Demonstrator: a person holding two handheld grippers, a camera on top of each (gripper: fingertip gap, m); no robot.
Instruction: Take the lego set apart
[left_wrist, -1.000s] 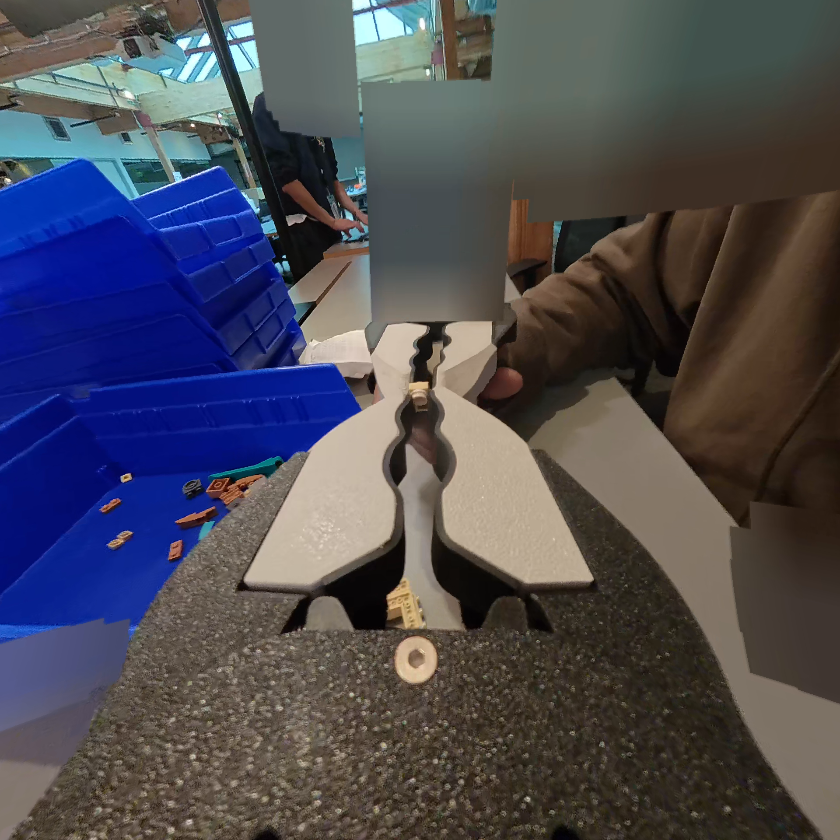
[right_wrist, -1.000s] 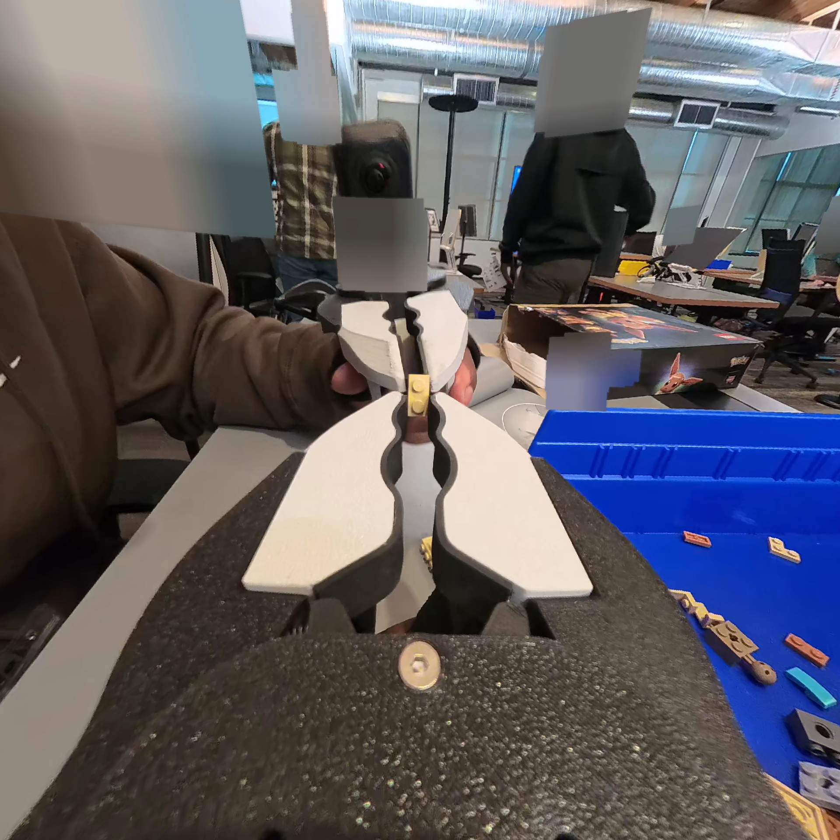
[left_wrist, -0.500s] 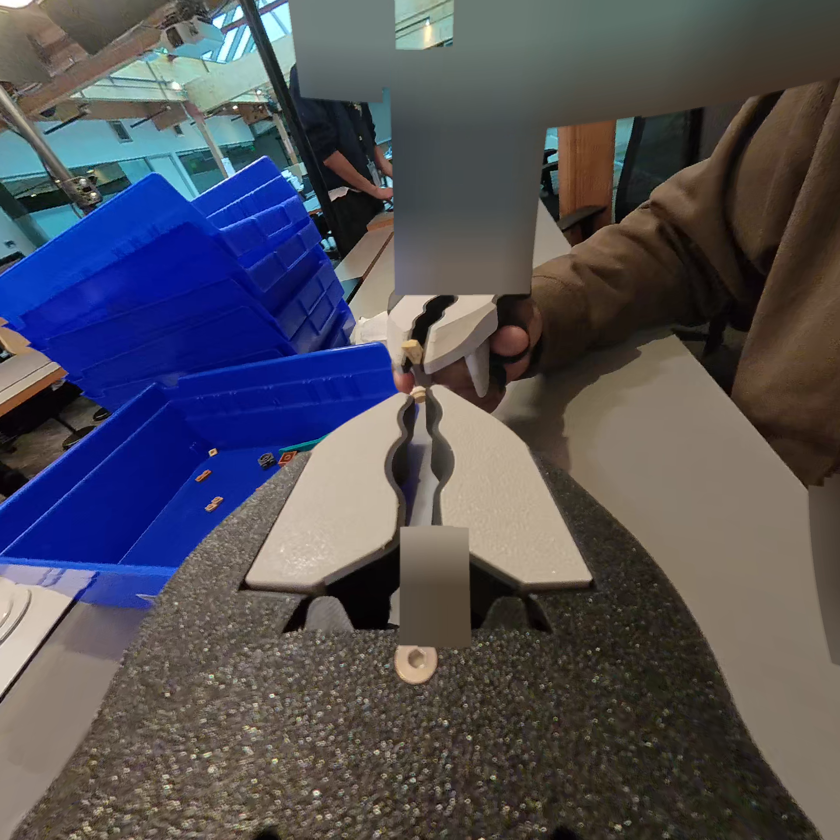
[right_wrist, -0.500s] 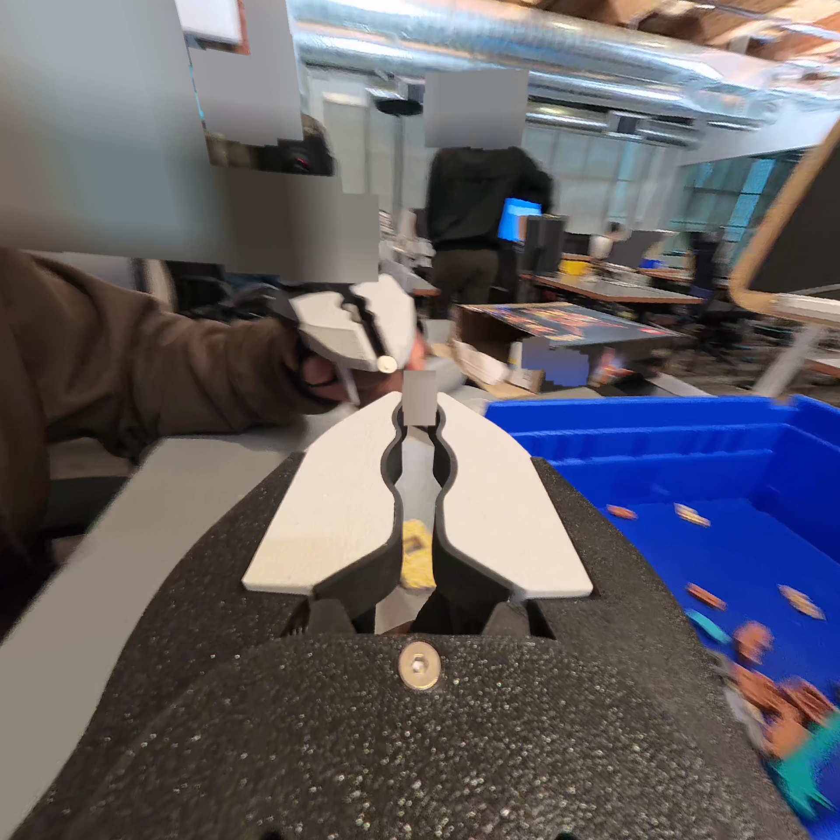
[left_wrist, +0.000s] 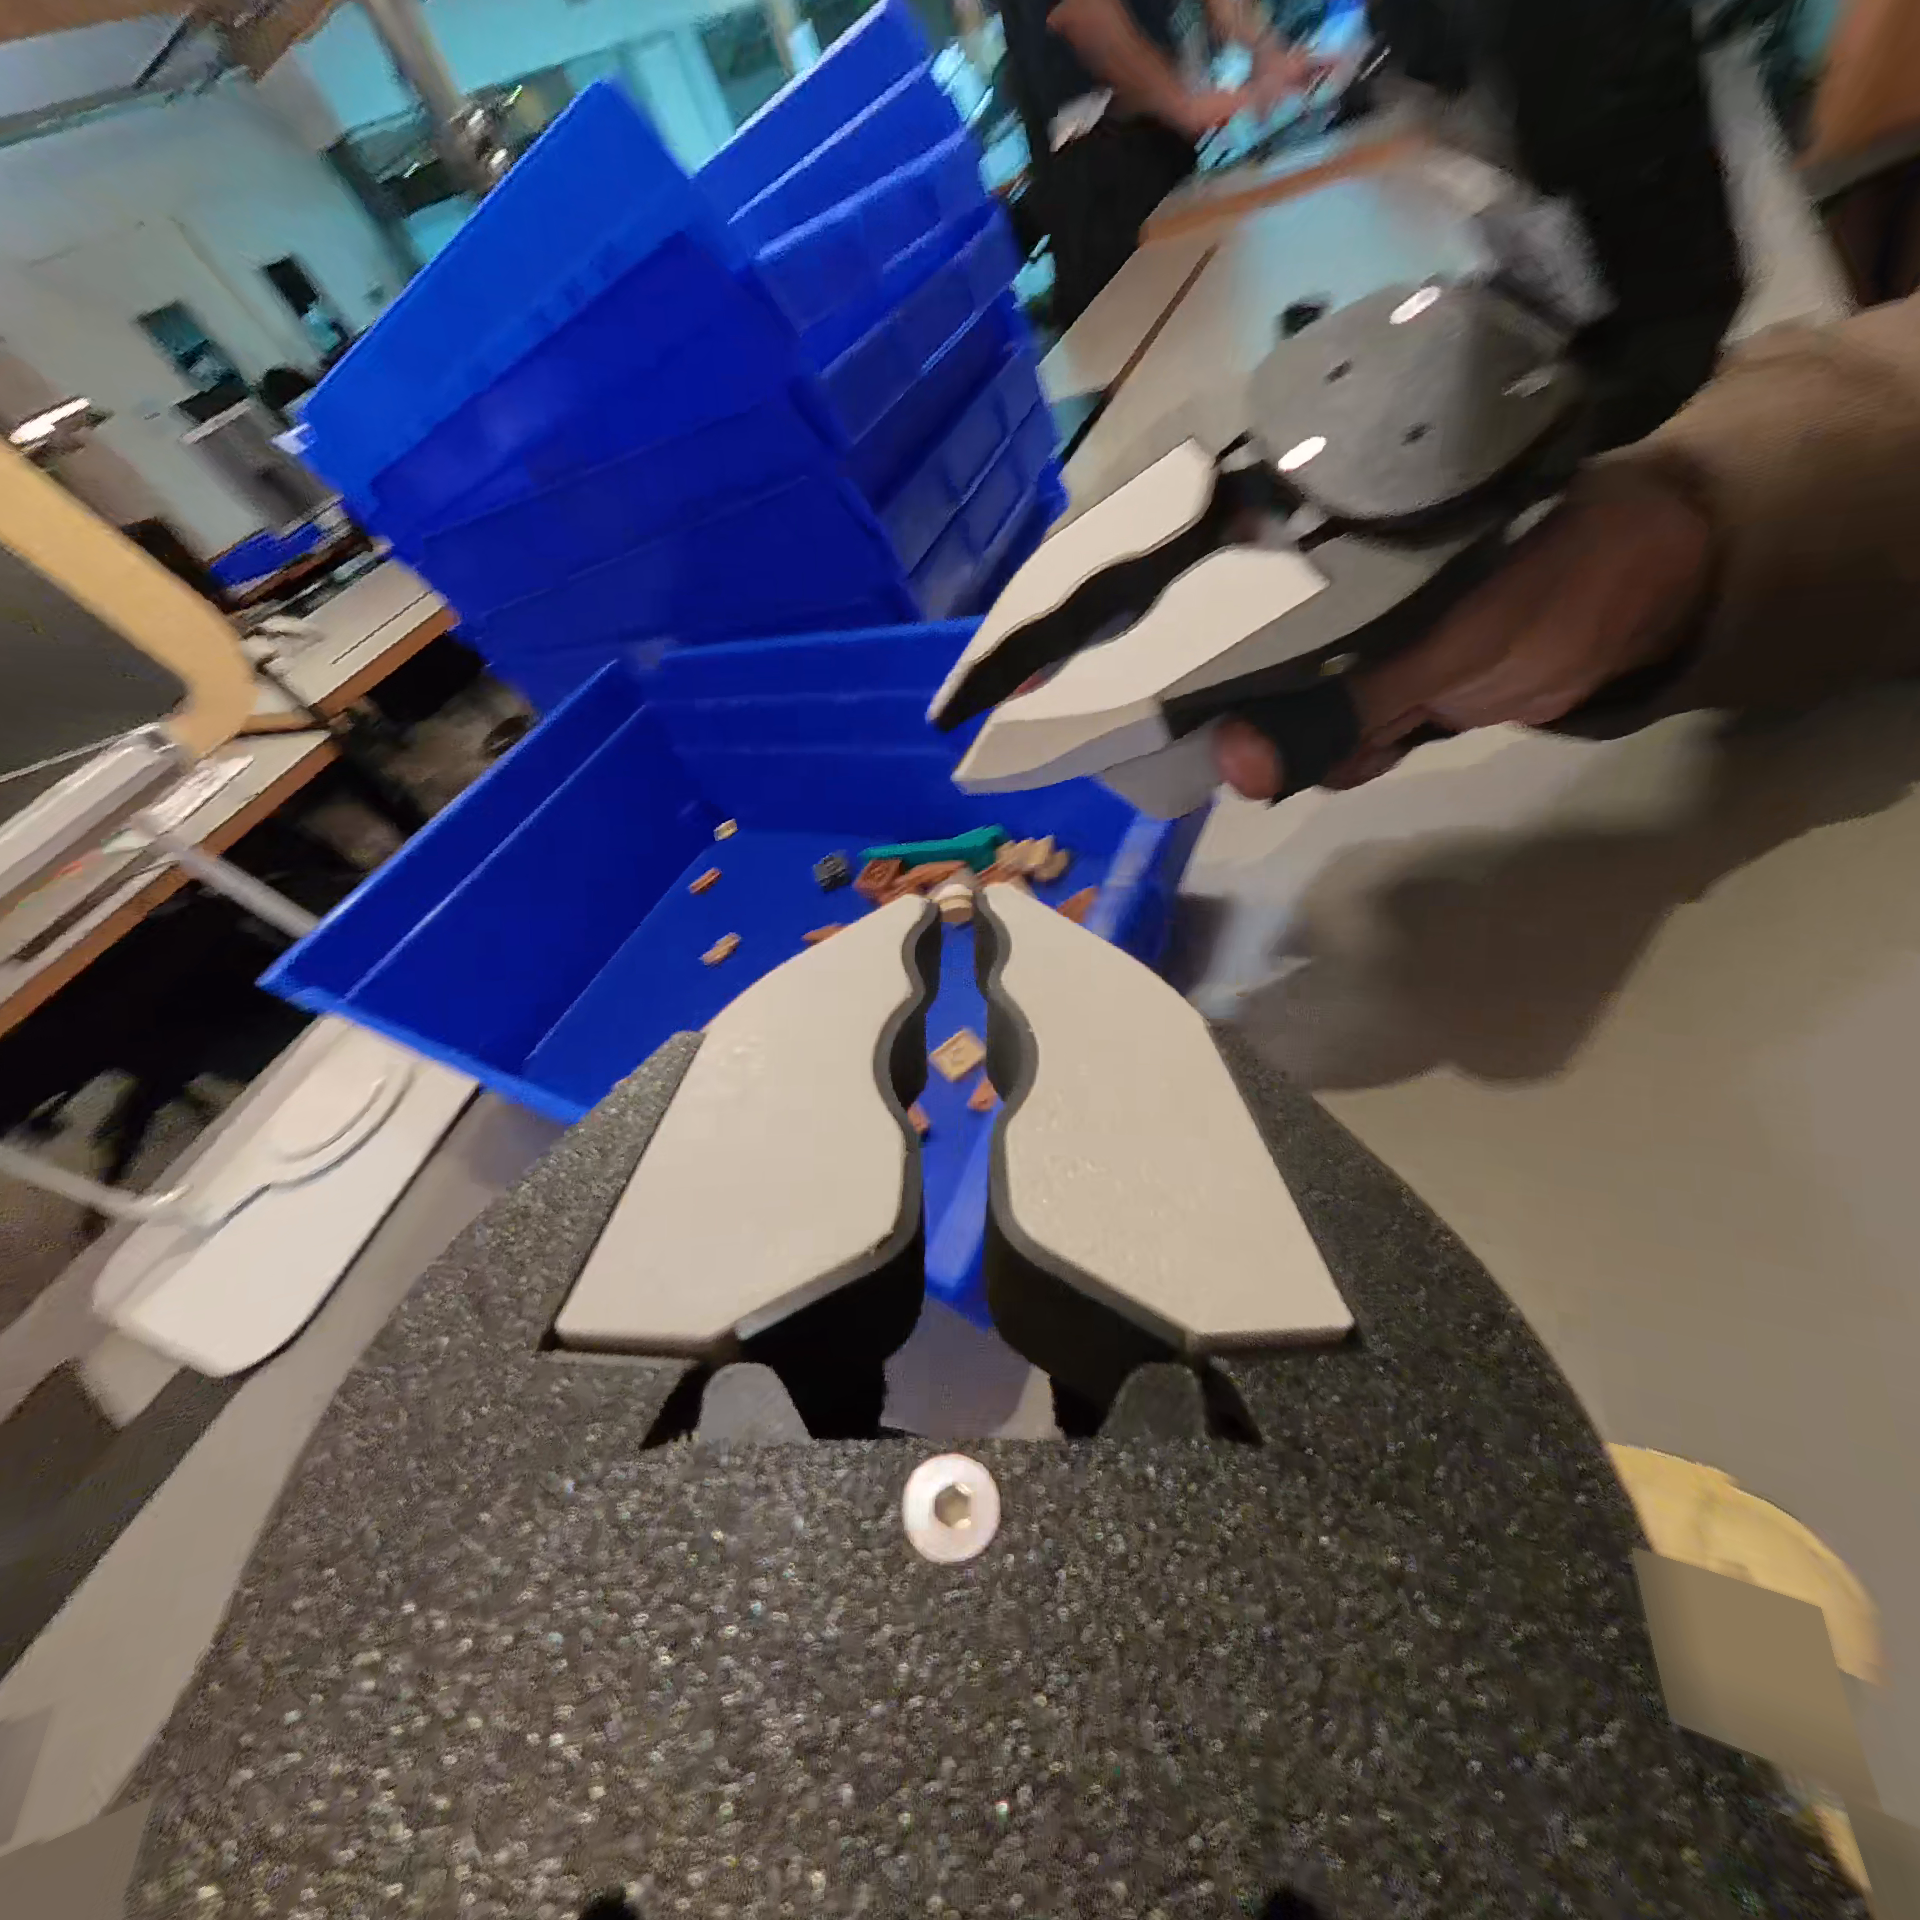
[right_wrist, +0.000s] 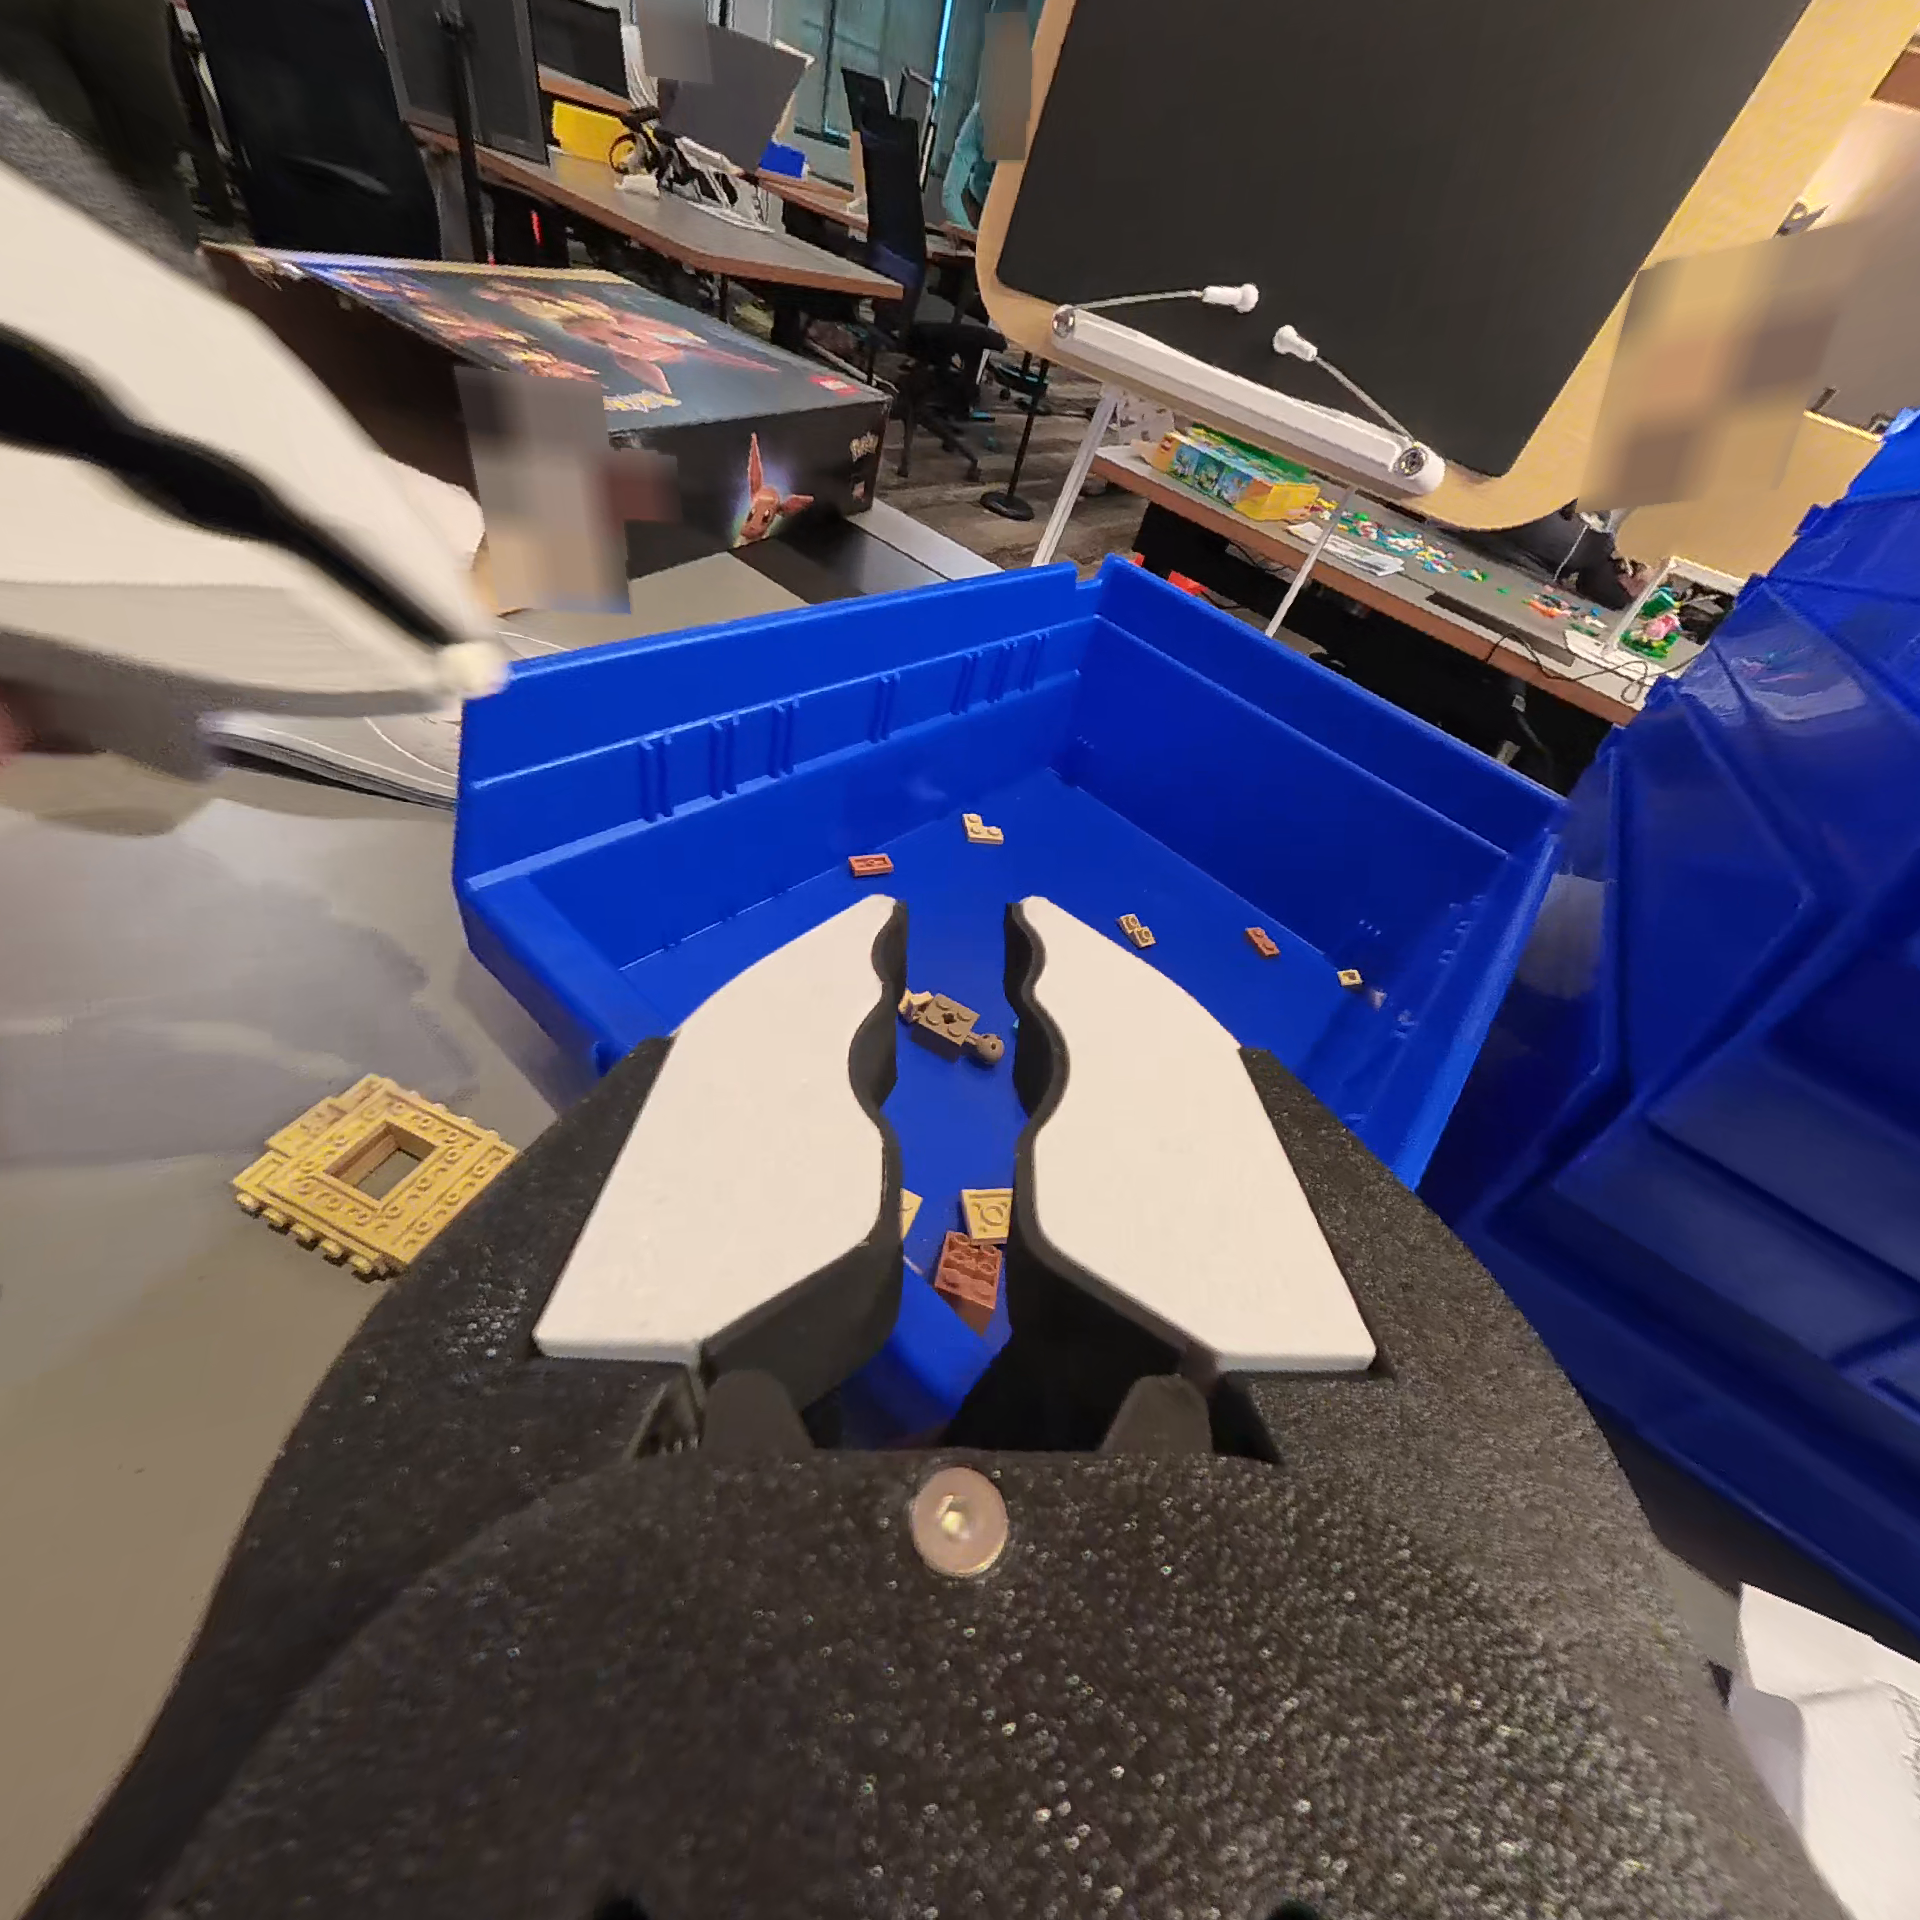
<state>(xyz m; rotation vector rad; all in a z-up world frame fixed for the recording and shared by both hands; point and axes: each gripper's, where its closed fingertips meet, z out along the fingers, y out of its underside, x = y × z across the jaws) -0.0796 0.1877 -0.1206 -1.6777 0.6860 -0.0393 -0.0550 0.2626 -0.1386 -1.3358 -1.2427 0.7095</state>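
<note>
In the left wrist view my left gripper (left_wrist: 954, 910) is shut on a small cream round piece (left_wrist: 954, 900), pinched at the very fingertips above the near end of a blue bin (left_wrist: 468, 862). The right wrist view shows the same piece (right_wrist: 473, 663) at that gripper's tip, at the upper left. My right gripper (right_wrist: 951, 909) is open, with nothing between its pads, and hovers over the blue bin (right_wrist: 779, 707). Below it lie a tan piece with a ball end (right_wrist: 948, 1023) and a brown brick (right_wrist: 968, 1270). It also shows in the left wrist view (left_wrist: 951, 746), held by a hand.
Loose brown, tan and teal pieces (left_wrist: 935, 847) lie in the bin. A tan square frame of plates (right_wrist: 374, 1174) lies on the grey table left of the bin. Stacked blue bins (right_wrist: 1766, 1039) stand to the right. A printed box (right_wrist: 623, 364) and a dark board (right_wrist: 1351, 208) stand behind. The gap from one gripper's tips to the other's is roughly 9 centimetres.
The two grippers met tip to tip a second ago, then drew apart and swung toward the bin. My right gripper opened and its tan piece is gone from it. My left keeps its small piece.
</note>
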